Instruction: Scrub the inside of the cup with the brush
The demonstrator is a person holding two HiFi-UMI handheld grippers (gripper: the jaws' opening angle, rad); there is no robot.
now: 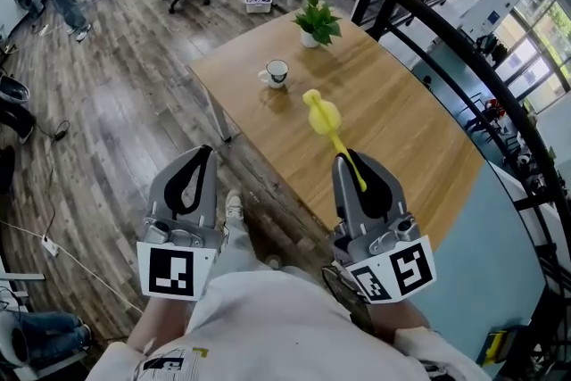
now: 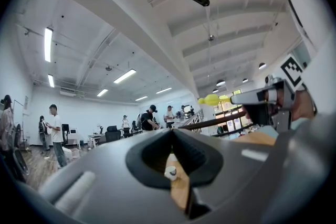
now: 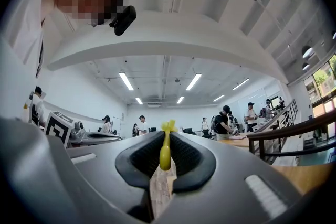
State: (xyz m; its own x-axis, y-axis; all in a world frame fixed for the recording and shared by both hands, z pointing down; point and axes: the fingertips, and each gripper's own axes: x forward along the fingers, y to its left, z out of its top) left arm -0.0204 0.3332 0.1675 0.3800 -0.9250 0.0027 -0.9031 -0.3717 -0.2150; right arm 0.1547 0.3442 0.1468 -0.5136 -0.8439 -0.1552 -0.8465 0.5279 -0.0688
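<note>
right gripper (image 1: 344, 161) jaws clamp the brush (image 1: 323, 117) over the table (image 1: 406, 134), cup (image 1: 277, 73) apart; left gripper (image 1: 204, 154) clenched empty off its edge.

Cup (image 1: 277, 73) on table (image 1: 401, 134), left of brush (image 1: 324, 119)

Left hand-held gripper (image 1: 202, 158) closed, empty, level, right hand-held gripper (image 1: 346, 161) clamped on brush (image 1: 323, 114) handle
</note>
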